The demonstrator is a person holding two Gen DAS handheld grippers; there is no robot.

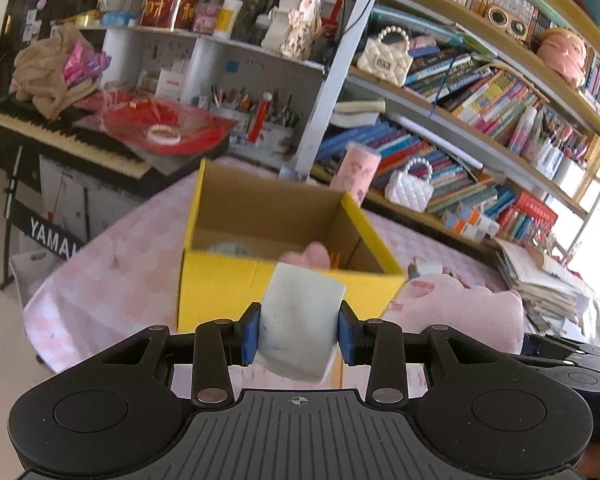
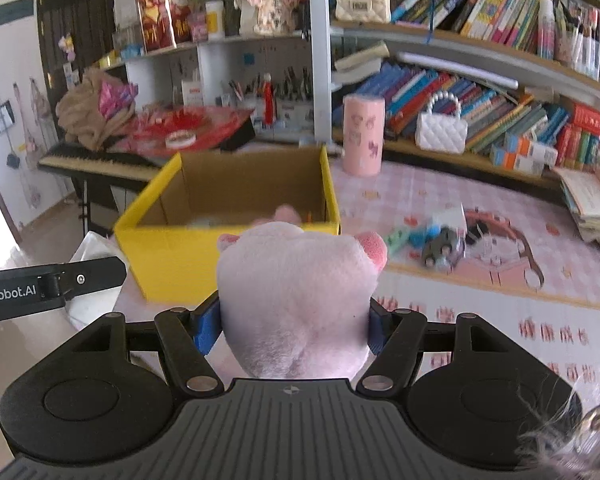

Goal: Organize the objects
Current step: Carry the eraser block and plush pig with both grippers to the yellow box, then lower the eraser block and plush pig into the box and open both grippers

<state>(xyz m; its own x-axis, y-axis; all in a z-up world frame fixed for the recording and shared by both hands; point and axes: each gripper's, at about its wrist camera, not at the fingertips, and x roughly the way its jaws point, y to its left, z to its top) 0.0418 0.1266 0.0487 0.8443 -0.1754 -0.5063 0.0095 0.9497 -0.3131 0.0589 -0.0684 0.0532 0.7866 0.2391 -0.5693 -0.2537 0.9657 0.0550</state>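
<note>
Left tongs [image 1: 300, 334]: clenched on a white squashy block [image 1: 302, 320], blue pads pressing its two sides; it hangs in front of the yellow box [image 1: 220, 284], near the front wall.
Right tongs [image 2: 294, 326]: clenched around a pink plush toy [image 2: 296, 292], which bulges well past the pads; it sits just short of the box's near wall.
Box: open on top, standing on the pink checked surface [image 2: 440, 312]; something pale and something pink lie inside, too blurred to name.
Step in hand: I'd say carrying both things up and over the rim to drop them in.
Doing it well: lift each clear of the front wall before moving forward, as the plush toy is wide and could catch the cardboard and shove the box. Bring them in one after the other so the two tongs don't crowd the opening, and let go only once low inside.
Left over: small toys [image 2: 432, 240] scattered to the right of the box, well apart from it.
</note>
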